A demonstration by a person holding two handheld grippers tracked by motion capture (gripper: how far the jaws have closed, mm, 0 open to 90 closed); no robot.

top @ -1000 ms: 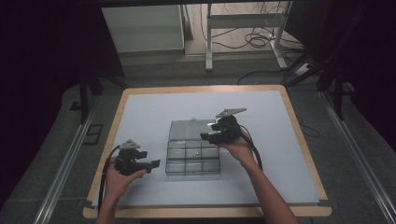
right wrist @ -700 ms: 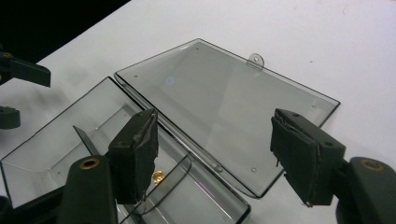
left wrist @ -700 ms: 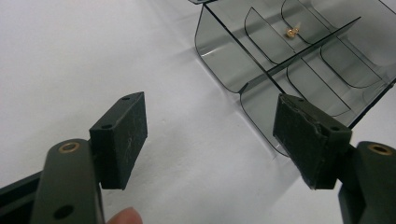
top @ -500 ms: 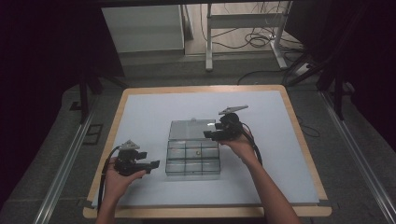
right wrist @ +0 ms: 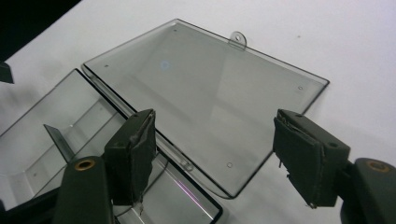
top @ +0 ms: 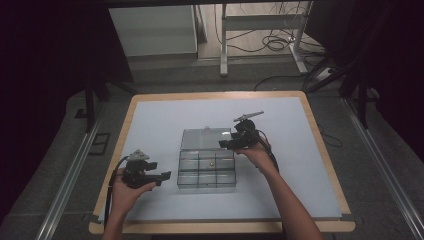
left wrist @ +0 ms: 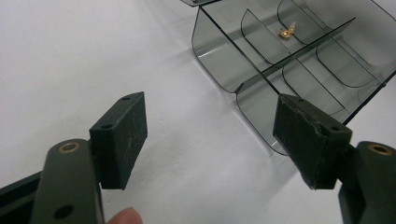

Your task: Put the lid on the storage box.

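Your left black two-jaw tool [top: 165, 175] lies level in your hand, jaws wide apart. Your right black tool [top: 223, 144] points left, forearm stretched forward, jaws spread and gripping nothing.

The clear smoky plastic organizer box [top: 206, 170] stands in the middle of the white table, its flat lid [right wrist: 205, 107] folded fully open and lying flat behind it, and one small golden part [left wrist: 286, 32] lies in one of its six compartments.
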